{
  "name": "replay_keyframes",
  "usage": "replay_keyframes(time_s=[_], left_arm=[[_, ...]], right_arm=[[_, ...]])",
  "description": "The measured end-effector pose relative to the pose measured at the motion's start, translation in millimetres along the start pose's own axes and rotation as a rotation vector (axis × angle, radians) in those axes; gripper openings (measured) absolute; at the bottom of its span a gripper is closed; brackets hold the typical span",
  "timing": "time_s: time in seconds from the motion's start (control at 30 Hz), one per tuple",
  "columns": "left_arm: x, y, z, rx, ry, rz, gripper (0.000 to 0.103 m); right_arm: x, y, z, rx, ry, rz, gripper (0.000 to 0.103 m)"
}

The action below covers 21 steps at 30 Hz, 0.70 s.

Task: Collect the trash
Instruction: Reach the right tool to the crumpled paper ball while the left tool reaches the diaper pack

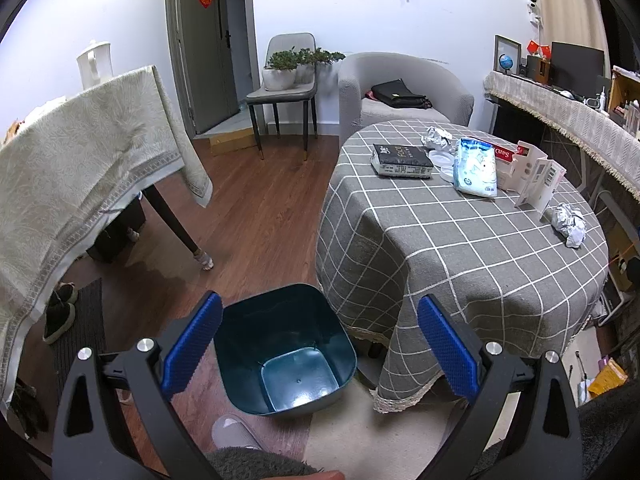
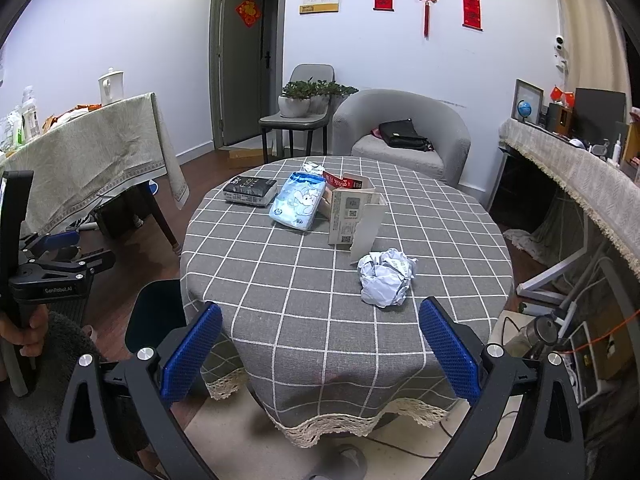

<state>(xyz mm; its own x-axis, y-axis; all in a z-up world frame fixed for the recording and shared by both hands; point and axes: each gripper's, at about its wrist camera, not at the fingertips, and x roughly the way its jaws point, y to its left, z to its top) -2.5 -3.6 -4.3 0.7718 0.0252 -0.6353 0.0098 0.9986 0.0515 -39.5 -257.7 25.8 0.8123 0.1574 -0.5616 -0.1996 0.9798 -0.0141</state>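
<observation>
A dark teal trash bin (image 1: 288,348) stands on the floor beside the round table (image 1: 460,248), and it looks empty inside. My left gripper (image 1: 320,344) hangs open right above the bin. A crumpled paper ball (image 2: 386,278) lies on the checked cloth near the table's front edge (image 2: 320,320), just beyond my open right gripper (image 2: 320,344). The same ball (image 1: 570,222) shows at the table's right in the left wrist view. A second crumpled wad (image 1: 438,138) lies at the far side. A torn white carton (image 2: 356,220) and a blue tissue pack (image 2: 298,204) sit mid-table.
A black book (image 2: 250,191) lies left of the tissue pack. A second table with a beige cloth (image 1: 80,168) stands at the left. A grey armchair (image 2: 400,132) and a chair with plants (image 2: 300,108) are behind. A hand holds the left gripper's handle (image 2: 24,280); cables lie at the right (image 2: 560,344).
</observation>
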Motion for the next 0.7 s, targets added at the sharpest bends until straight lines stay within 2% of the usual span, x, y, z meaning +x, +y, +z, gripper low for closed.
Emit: replay_keyframes(time_s=[0.1, 0.23, 0.53, 0.7], left_arm=[[-7.7, -3.0, 3.4, 0.023, -0.025, 0.015, 0.100], [-14.4, -4.6, 8.3, 0.035, -0.049, -0.022, 0.100], [-5.0, -22.2, 23.9, 0.063, -0.070, -0.135, 0.100], [8.9, -39.3, 33.7, 0.082, -0.061, -0.241, 0.096]], right_arm=[[-1.1, -7.7, -1.3, 0.017, -0.002, 0.002, 0.100], [-3.3, -17.9, -2.7, 0.024, 0.009, -0.020, 0.100], [10.1, -32.6, 4.0, 0.048, 0.015, 0.026, 0.100], [26.0, -41.9, 8.7, 0.055, 0.021, 0.042, 0.100]])
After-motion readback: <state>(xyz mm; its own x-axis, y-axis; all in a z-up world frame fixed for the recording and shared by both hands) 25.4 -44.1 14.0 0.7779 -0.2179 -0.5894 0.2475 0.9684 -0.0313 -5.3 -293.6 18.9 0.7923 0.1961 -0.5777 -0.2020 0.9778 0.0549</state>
